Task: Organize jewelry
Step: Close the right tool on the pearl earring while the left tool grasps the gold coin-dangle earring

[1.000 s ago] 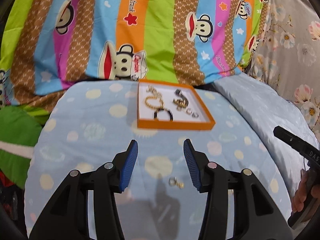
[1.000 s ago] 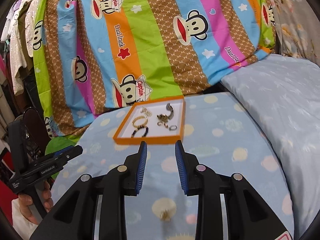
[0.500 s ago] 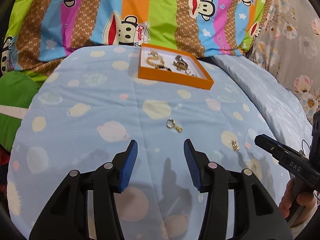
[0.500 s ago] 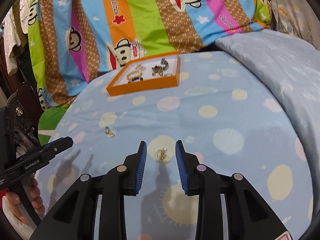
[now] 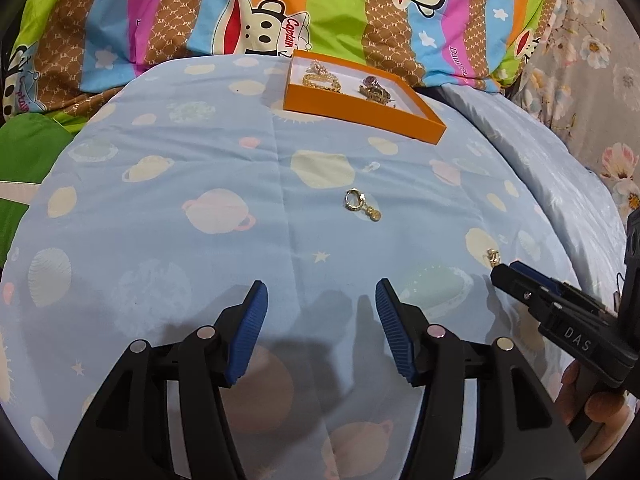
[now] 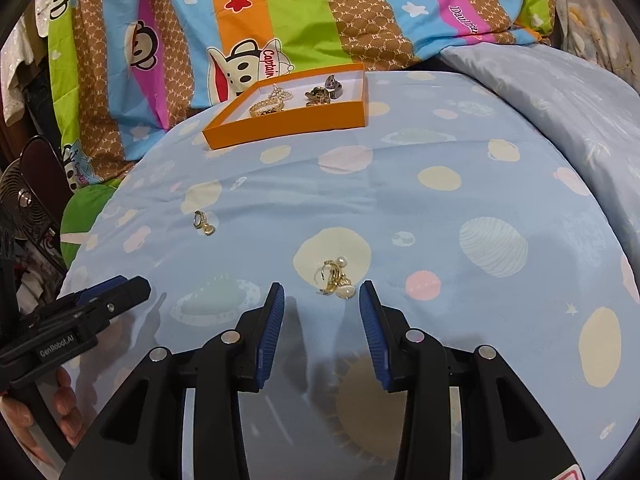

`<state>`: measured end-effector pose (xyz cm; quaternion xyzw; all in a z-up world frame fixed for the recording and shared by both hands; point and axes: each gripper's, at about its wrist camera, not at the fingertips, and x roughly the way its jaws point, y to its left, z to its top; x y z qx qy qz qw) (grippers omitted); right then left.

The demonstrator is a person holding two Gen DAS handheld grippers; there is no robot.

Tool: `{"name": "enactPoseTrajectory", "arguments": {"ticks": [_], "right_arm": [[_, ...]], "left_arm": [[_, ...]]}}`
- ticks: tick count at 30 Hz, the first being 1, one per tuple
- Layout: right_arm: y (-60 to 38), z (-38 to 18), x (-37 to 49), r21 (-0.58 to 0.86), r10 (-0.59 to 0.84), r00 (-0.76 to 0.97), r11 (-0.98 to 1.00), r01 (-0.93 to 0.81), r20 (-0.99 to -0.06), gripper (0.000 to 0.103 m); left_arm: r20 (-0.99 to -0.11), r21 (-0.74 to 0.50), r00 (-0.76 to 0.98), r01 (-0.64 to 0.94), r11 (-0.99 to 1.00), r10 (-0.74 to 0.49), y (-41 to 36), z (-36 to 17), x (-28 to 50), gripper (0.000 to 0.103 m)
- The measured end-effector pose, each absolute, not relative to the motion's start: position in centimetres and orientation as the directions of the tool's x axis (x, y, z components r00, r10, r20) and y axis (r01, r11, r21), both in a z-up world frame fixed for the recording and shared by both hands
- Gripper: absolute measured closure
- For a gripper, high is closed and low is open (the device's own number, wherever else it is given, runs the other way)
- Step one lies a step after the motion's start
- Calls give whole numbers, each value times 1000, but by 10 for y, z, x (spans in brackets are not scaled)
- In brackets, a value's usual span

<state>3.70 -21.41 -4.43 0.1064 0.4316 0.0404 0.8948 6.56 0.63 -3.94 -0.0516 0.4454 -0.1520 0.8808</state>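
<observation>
1. Right gripper (image 6: 320, 312): we are holding it low over the pale blue planet-print sheet (image 6: 460, 220), its blue-padded fingers (image 6: 270, 320) standing apart and gripping nothing.
2. Pearl earring cluster (image 6: 335, 278): we are seeing this gold-and-pearl piece lying on the sheet just ahead of the right fingertips, roughly centred on the gap between them and touching neither pad.
3. Left gripper (image 5: 320, 320): we are keeping its fingers (image 5: 250, 328) spread wide and empty above the sheet.
4. Gold hoop earring (image 5: 360, 204): it is lying flat on the sheet ahead of the left gripper, well apart from its tips and a little right of their centre line; in the right wrist view the same piece (image 6: 204, 222) is sitting off to the left.
5. Orange tray (image 5: 360, 114): it is resting at the far side of the sheet, before the striped monkey-print quilt (image 5: 340, 12), and is holding gold and dark jewelry pieces (image 5: 320, 76) on its white floor.
6. In the left wrist view we are seeing the right gripper's tip (image 5: 504, 276) entering from the right, just beside the pearl cluster (image 5: 493, 257).
</observation>
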Motion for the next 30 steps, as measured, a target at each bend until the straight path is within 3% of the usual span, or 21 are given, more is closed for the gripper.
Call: {"name": "enactPoseTrajectory", "arguments": {"ticks": [8,24,30], "right_arm": [[-210,-48,44,208,145,631,978,26,-762,64],[-211,-51,46,217,152,626,976,29,-765,64],[-211,-53,48,220,152,627,975,32,-764,64]], "left_arm": [[-766,-170,580,234,957,-278,-1,-42,63,46],[-773,-138,570,278,951,-279,-11,-45,64,26],[-776,-130,567,283,950,-275,-13,-45,65,24]]}}
